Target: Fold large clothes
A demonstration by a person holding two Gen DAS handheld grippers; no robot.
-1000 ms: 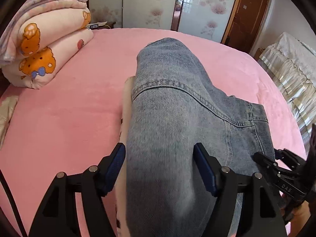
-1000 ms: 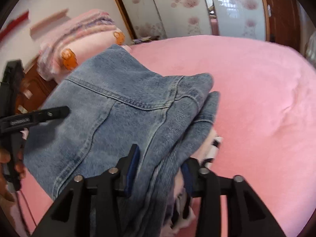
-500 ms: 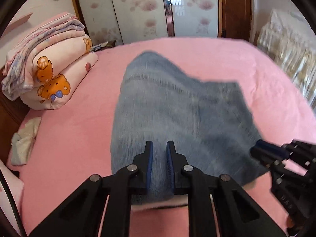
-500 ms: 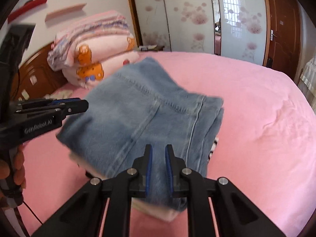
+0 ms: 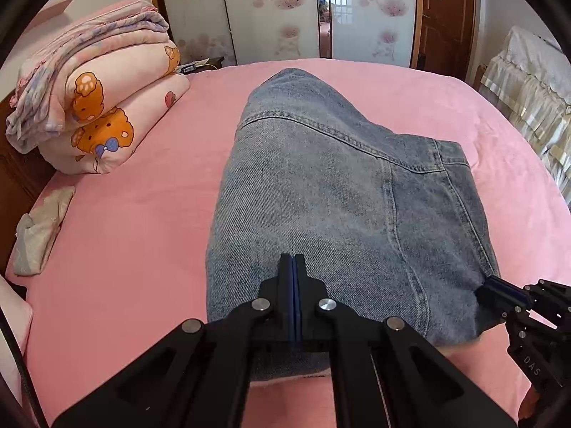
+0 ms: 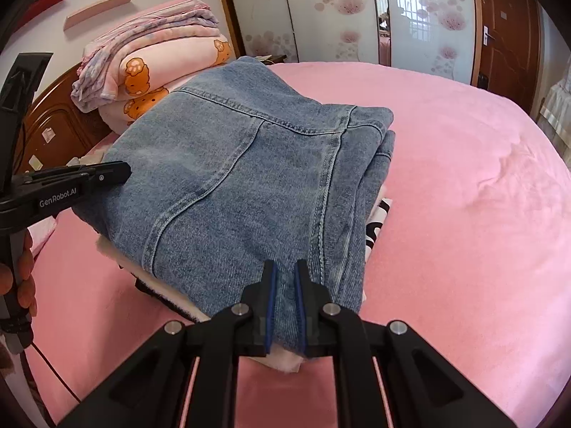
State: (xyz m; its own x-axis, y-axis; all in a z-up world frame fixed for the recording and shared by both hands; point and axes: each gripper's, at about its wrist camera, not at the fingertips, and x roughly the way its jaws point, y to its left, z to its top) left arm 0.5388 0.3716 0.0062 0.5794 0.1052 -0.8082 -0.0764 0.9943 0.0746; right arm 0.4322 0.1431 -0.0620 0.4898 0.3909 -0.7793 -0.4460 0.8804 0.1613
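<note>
Left wrist view shows me the pink bed point(image 5: 142, 235) carrying the folded denim garment point(image 5: 321, 192), heavy, thick, limp, best gripped at its seamed near edge, with left gripper point(image 5: 293, 267) and right gripper point(image 6: 284, 278) both clenched empty.

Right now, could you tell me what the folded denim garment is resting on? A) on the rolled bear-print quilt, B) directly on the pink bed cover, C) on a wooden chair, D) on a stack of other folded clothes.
D: white and black-patterned folded clothes stick out from under the denim garment, above the pink bed cover.
</note>
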